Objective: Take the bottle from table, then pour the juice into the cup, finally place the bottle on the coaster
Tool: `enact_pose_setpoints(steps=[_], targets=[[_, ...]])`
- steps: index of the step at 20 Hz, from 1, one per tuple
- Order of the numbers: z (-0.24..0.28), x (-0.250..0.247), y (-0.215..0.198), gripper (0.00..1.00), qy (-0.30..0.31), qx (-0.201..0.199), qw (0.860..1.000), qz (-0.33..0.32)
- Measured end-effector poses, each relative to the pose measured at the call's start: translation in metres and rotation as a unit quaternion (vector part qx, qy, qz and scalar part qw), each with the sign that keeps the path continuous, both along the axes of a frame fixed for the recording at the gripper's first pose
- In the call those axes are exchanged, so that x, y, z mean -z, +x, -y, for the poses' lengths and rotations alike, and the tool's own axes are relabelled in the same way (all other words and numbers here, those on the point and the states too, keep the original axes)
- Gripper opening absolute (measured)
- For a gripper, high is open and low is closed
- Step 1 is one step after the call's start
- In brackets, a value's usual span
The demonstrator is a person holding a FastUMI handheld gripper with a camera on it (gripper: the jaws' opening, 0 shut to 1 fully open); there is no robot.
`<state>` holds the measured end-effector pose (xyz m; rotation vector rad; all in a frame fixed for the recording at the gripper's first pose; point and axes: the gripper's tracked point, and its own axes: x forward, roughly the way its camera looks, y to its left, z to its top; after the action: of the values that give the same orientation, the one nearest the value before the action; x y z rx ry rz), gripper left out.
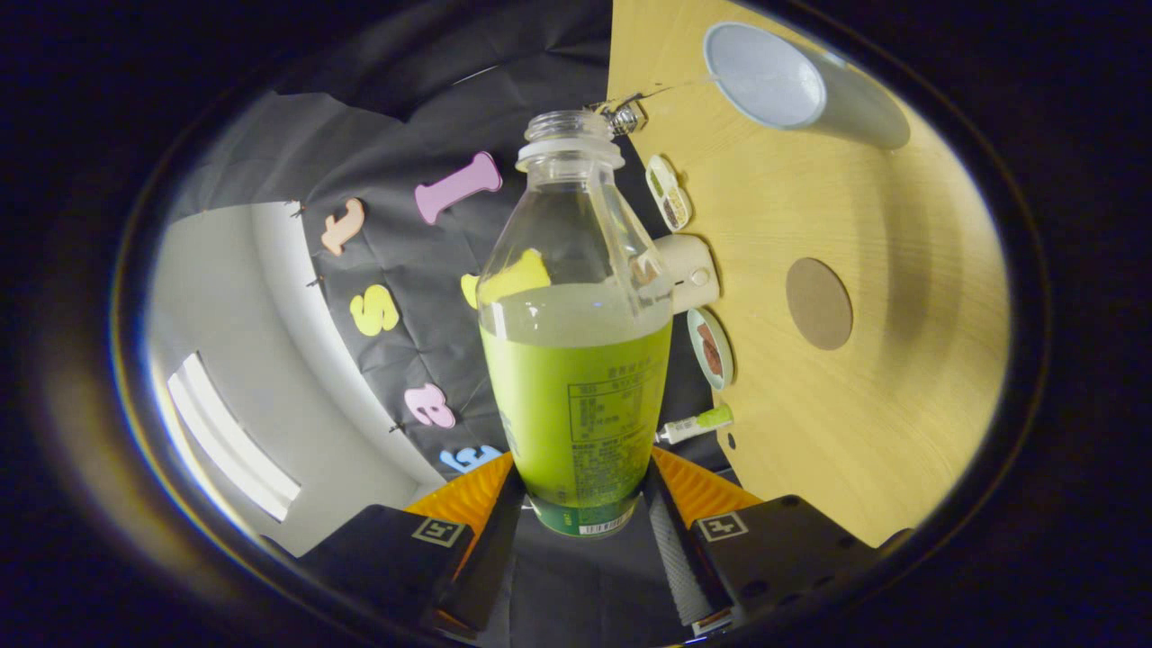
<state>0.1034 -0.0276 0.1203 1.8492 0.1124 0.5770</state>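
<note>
Bottle (576, 360), uncapped and half full of juice, sits clamped between the jaws (583, 504), both fingers pressing its base. Cup (792, 81) at one o'clock, coaster (819, 303) at three, both on the table (900, 396).

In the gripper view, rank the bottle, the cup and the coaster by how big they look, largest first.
1. Bottle, gripped between the gripper's fingers; its nearness to the camera inflates it.
2. Cup, lying beyond on the table.
3. Coaster, the smallest.
</note>
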Motion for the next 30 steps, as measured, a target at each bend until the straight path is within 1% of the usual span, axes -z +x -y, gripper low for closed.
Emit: enact_pose_setpoints(steps=[5, 16, 30], targets=[[0.009, -0.012, 0.005, 0.78, 0.023, 0.001, 1.0, 0.004], [0.022, -0.033, -0.002, 0.78, 0.067, -0.001, 0.998, 0.02], [0.027, -0.041, 0.0, 0.78, 0.106, -0.009, 0.994, 0.02]])
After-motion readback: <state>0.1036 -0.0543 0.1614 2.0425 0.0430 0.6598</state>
